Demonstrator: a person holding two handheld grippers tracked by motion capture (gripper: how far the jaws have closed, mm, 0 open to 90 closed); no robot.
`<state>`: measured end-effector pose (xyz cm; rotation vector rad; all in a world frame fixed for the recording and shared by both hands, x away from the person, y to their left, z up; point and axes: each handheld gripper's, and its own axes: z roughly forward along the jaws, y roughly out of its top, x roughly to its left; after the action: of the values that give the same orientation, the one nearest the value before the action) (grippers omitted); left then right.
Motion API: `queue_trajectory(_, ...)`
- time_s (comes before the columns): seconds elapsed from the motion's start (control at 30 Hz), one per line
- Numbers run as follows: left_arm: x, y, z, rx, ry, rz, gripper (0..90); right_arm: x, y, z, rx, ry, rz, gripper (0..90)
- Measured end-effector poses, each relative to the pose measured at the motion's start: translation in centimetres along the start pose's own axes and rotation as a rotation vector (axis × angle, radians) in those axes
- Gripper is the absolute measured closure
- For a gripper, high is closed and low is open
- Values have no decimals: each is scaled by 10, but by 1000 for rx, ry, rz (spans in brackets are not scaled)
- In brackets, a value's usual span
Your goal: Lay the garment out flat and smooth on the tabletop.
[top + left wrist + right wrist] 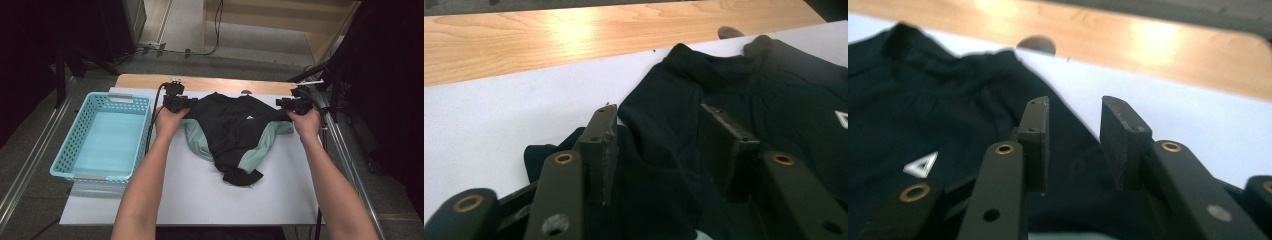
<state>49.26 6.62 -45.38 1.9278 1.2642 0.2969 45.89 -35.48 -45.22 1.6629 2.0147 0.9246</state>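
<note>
A black shirt with mint-green panels (235, 131) lies crumpled on a white sheet (200, 195) that covers the table. It bears a small white triangle logo (921, 165). My left gripper (179, 101) sits at the shirt's left shoulder, my right gripper (296, 104) at its right shoulder. In the left gripper view the left gripper (659, 125) stands open, with black cloth (744, 85) lying under and between its jaws. In the right gripper view the right gripper (1075, 115) is open too, over the shirt's edge (923, 110).
A light blue plastic basket (77, 131) stands empty at the table's left. The bare wooden table edge (150, 80) runs along the far side behind the sheet. Stands and cables rise beside the table's right edge.
</note>
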Motion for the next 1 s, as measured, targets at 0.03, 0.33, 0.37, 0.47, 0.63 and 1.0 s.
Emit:
queue_trajectory(0.03,0,0,-2,2,-12,-4,518,-1,-2,-1,4,5,-4,607)
queue_trajectory(0.33,-4,-4,-12,58,-123,-22,413,-1,-10,-8,10,77,8,502)
queue_trajectory(0.37,-5,-5,-13,60,-123,-16,407,0,-11,-9,9,81,4,501)
queue_trajectory(0.47,-9,-8,-18,70,-129,20,402,1,-14,-13,9,100,-15,496)
queue_trajectory(0.63,-11,-14,-21,111,-125,73,393,2,-23,-18,2,120,-3,480)
queue_trajectory(1.0,-10,-25,-37,99,-191,56,381,4,-38,-22,20,178,-15,397)
